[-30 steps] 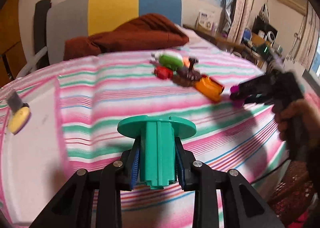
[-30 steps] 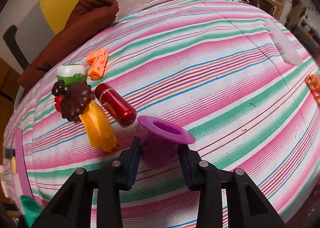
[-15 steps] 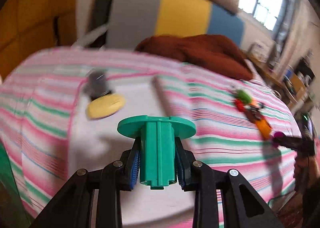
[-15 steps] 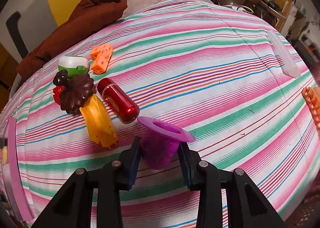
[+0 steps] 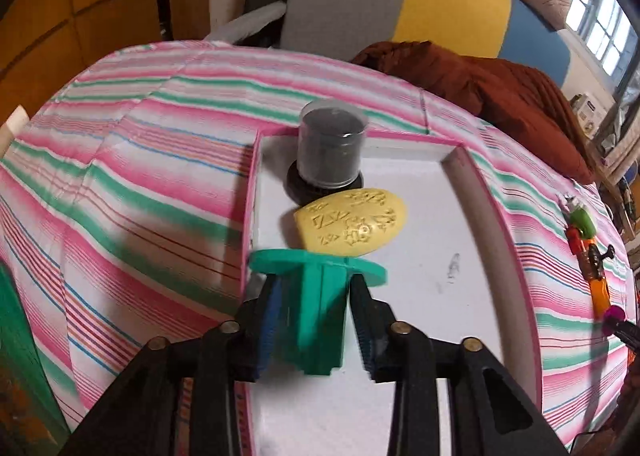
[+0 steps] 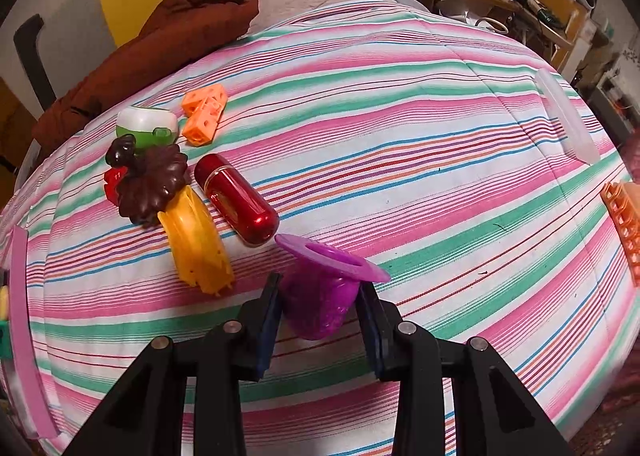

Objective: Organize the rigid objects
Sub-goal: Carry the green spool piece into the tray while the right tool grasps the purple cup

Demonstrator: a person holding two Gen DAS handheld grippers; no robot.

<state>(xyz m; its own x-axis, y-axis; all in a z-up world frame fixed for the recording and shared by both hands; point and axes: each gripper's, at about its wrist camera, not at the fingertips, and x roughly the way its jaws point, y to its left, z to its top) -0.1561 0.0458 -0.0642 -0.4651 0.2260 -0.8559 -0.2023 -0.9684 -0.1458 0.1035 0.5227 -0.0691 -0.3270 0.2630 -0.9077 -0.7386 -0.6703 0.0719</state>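
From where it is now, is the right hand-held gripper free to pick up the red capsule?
Probably not yet: the right hand-held gripper is shut on the purple flanged cup. The red capsule lies exposed just ahead, beside the yellow piece, so the path itself looks clear.

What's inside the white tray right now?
The white tray holds a dark lidded jar and a yellow embossed oval piece. The green flanged piece in the left gripper hides part of the tray floor.
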